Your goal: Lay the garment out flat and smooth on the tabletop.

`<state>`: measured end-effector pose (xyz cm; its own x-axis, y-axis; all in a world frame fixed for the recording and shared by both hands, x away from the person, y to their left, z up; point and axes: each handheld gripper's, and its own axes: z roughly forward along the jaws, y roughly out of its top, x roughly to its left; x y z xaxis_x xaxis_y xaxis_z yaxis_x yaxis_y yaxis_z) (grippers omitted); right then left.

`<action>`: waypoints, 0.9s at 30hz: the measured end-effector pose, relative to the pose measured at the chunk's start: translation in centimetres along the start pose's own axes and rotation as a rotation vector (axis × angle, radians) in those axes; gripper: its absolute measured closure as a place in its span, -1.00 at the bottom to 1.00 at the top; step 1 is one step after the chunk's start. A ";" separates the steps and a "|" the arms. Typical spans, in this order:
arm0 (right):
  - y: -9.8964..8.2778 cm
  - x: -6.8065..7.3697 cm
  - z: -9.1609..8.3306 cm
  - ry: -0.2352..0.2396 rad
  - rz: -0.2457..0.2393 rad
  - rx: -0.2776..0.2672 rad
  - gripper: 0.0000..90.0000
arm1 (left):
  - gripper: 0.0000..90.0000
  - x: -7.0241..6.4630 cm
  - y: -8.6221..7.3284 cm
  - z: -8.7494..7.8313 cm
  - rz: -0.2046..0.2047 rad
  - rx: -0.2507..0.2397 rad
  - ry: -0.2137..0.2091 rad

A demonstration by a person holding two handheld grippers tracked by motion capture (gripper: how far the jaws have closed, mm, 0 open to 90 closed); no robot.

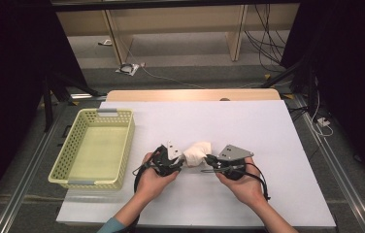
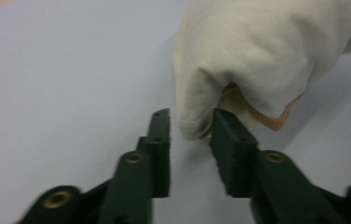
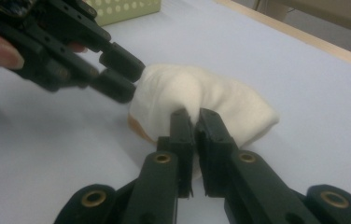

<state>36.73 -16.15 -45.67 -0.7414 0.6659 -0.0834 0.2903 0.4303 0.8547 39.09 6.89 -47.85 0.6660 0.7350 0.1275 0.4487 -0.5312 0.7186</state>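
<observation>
A white cloth bundle (image 1: 197, 153) with a tan edge underneath lies at the middle of the white table sheet, between my two grippers. My left gripper (image 1: 183, 162) reaches it from the left. In the left gripper view the left gripper (image 2: 190, 123) stands open, and a fold of the cloth bundle (image 2: 257, 51) hangs between the fingertips without being pinched. My right gripper (image 1: 207, 159) comes from the right. In the right gripper view the right gripper (image 3: 193, 116) is shut on a pinch of the cloth bundle (image 3: 229, 100). The left gripper (image 3: 124, 74) meets the bundle's far end.
A pale yellow perforated basket (image 1: 128, 145) stands on the left of the table with nothing in it; its corner (image 3: 122, 9) shows at the top of the right gripper view. The white sheet (image 1: 268, 126) has free room to the right and behind the bundle.
</observation>
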 end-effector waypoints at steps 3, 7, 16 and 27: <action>0.1 0.0 -0.1 -0.001 -0.003 -0.004 0.90 | 0.17 -0.2 -0.2 0.5 0.016 0.008 -0.030; 0.3 0.1 -0.3 0.004 0.002 -0.011 0.90 | 0.34 -0.4 -0.1 0.9 0.047 0.013 -0.030; 0.4 -0.5 -0.9 -0.004 0.020 -0.013 0.90 | 0.84 0.1 0.9 -0.4 0.028 0.005 0.006; -0.3 -2.5 -1.6 -0.098 0.052 0.017 0.65 | 0.85 -0.9 2.3 -2.1 0.072 -0.047 0.025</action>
<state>37.49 -18.91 -44.87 -0.6626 0.7436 -0.0896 0.3380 0.4036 0.8502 38.26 5.93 -44.85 0.6799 0.7064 0.1968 0.3716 -0.5633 0.7380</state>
